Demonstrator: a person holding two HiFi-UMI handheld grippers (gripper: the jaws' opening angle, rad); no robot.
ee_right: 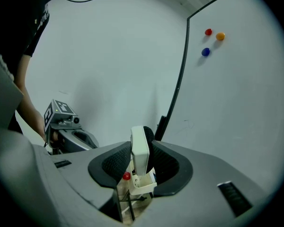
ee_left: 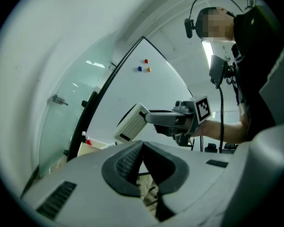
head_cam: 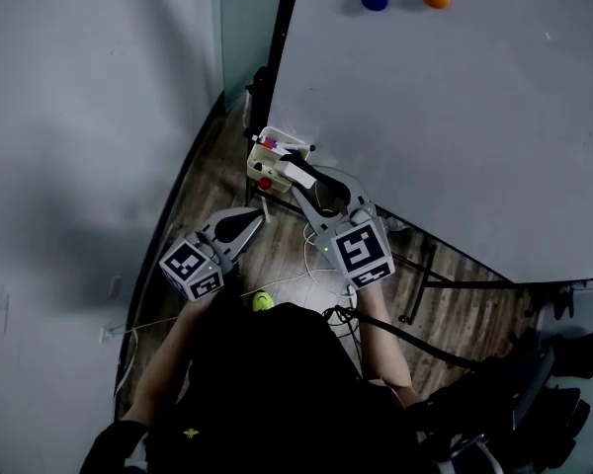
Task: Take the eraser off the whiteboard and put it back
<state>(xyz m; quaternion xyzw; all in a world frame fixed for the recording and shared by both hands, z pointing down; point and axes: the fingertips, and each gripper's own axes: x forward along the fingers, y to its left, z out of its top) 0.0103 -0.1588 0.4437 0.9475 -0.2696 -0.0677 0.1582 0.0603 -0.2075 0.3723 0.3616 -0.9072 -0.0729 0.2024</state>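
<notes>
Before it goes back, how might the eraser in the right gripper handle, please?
The eraser is probably stiff: its white body shows no bend between the right gripper's jaws. Probably light too, since it juts past them without drooping.
</notes>
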